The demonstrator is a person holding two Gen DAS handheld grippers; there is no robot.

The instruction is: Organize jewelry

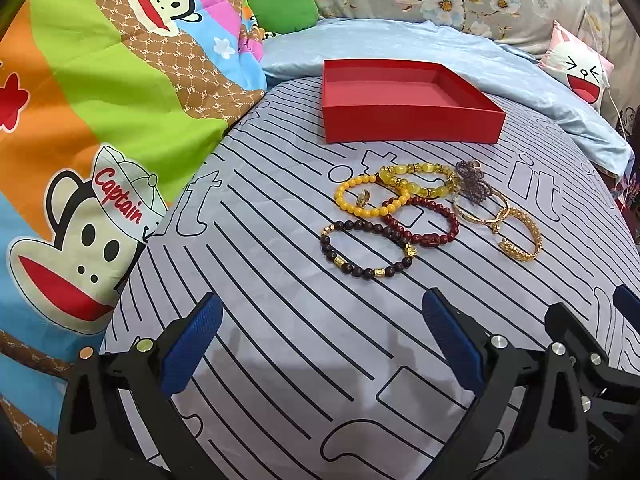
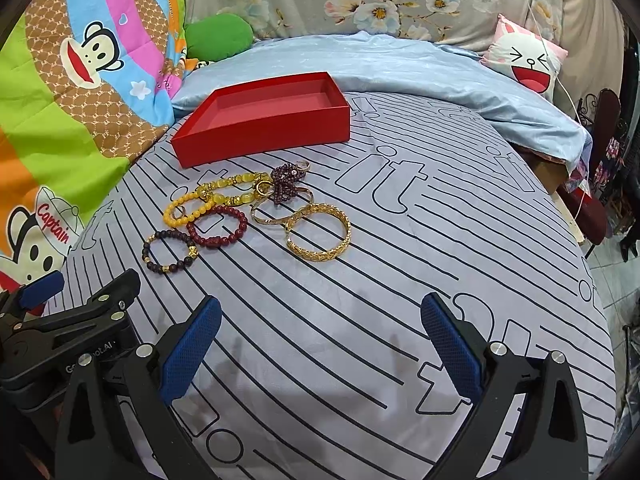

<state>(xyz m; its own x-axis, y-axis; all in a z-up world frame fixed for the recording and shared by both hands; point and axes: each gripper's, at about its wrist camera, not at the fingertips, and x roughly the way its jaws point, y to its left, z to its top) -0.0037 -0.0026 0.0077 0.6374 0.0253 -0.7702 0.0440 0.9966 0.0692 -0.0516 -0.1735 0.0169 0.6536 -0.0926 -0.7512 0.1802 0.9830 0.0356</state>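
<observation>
An empty red box (image 1: 408, 120) (image 2: 264, 130) sits on the striped bedsheet beyond a cluster of jewelry. The cluster holds a dark bead bracelet (image 1: 366, 250) (image 2: 170, 252), a red bead bracelet (image 1: 420, 220) (image 2: 218, 226), a yellow bead bracelet (image 1: 360, 196) (image 2: 182, 210), a pale yellow stone bracelet (image 1: 416, 180), a purple bead strand (image 1: 472, 186) (image 2: 286, 184) and gold bangles (image 1: 516, 234) (image 2: 318, 232). My left gripper (image 1: 322, 316) is open, short of the jewelry. My right gripper (image 2: 320, 316) is open too, nothing between its fingers. Each gripper shows at the edge of the other's view.
A bright cartoon-monkey quilt (image 1: 100, 100) rises on the left. A light blue blanket (image 1: 460, 52) and a pink cartoon pillow (image 2: 528, 60) lie behind the box. The bed's right edge (image 2: 576, 232) drops to a tiled floor. Bare striped sheet (image 2: 320, 360) lies under the grippers.
</observation>
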